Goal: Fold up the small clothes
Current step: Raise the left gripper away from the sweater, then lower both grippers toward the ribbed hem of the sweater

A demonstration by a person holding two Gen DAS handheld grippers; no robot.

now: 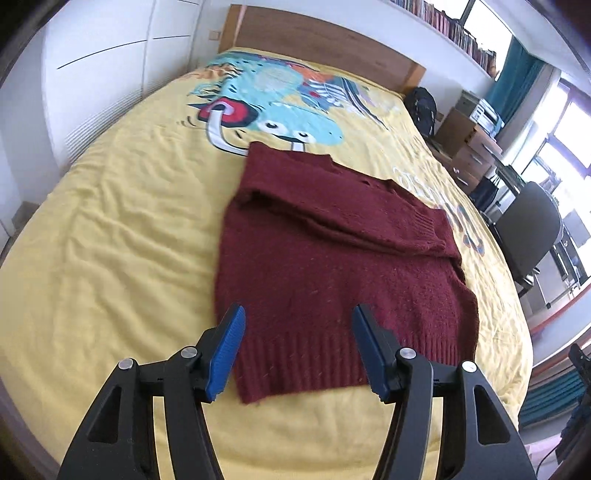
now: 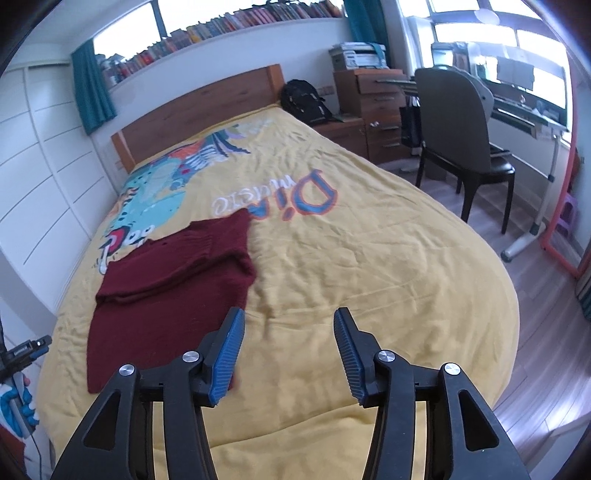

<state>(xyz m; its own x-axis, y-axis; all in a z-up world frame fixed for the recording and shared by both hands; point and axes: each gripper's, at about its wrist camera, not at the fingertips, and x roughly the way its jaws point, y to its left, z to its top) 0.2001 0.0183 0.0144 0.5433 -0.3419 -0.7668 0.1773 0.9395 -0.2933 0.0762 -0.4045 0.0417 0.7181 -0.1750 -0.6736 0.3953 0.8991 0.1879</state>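
Right hand-held gripper (image 2: 289,317) agape, empty; maroon sweater (image 2: 170,291) flat on bed (image 2: 369,277).

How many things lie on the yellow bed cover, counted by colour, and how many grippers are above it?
Dark red knitted sweater: 1
Black grippers with blue pads: 2, left gripper and right gripper, both open
Total: 3

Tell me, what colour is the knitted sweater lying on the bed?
Dark burgundy red knitted sweater, clearest in the left wrist view.

Bed (image 2: 369,258): yellow cover with cartoon print, wooden headboard (image 2: 199,107). Black backpack (image 2: 306,99) beside headboard. Wooden drawer unit (image 2: 376,107) near chair (image 2: 454,122). Book row (image 2: 221,26) on shelf above, teal curtains (image 2: 92,88) adjacent.
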